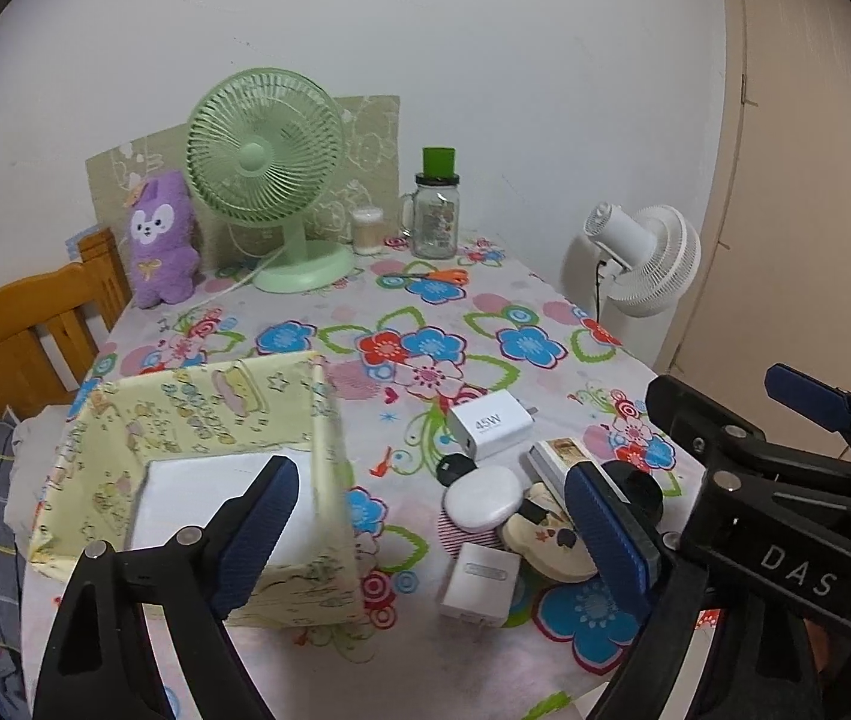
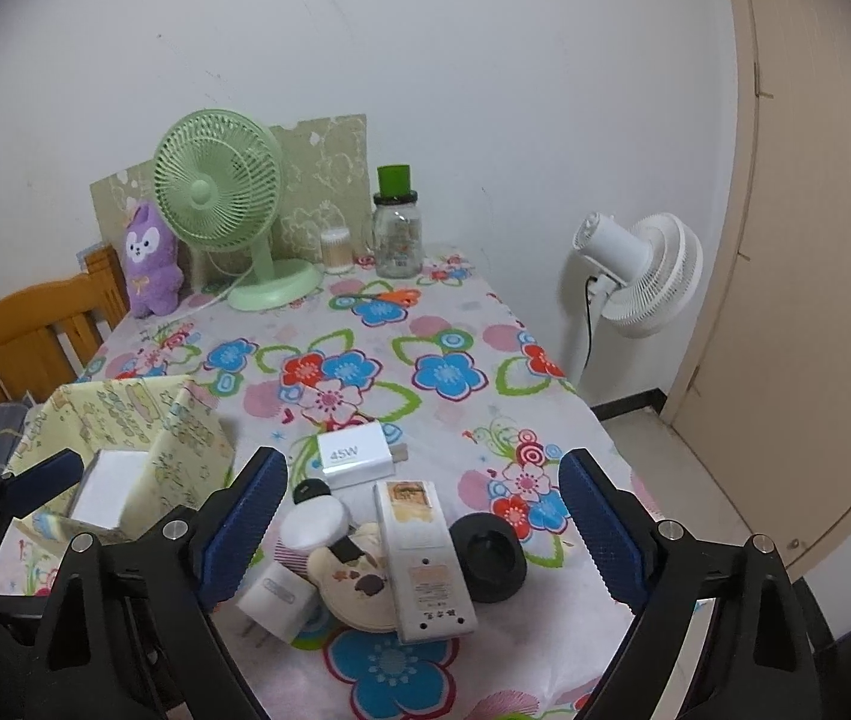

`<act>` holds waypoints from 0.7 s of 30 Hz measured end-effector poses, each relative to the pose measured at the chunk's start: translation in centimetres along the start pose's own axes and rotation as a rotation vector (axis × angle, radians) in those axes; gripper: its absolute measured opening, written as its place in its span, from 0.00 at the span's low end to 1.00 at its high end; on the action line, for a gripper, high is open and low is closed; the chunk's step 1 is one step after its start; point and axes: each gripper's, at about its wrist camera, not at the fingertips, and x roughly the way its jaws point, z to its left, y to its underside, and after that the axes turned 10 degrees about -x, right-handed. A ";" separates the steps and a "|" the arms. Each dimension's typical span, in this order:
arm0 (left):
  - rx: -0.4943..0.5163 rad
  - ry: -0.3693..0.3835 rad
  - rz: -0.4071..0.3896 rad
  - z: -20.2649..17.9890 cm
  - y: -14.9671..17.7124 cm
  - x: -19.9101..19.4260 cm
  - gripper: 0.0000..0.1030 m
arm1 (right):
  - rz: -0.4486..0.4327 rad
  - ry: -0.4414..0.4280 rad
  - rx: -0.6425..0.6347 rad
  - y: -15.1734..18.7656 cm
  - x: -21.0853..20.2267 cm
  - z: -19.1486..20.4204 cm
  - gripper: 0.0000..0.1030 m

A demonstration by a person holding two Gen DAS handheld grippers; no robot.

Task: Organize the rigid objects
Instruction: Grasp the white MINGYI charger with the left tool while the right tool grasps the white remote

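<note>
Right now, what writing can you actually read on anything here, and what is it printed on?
"45W" on the white charger, with a smaller line under it too small to read.
"DAS" on the black body of the right tool.
Print on the white remote-like box: too small to read.
Label on the glass jar: blurred.
Print on the yellow storage box: unreadable.

black gripper frames, blue textured fingers (image 2: 245,528), silver screws, "das" lettering.
</note>
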 end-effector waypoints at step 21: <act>0.068 0.037 0.169 -3.7 2.9 7.2 0.82 | 0.160 -0.069 0.012 3.6 7.2 -2.0 0.90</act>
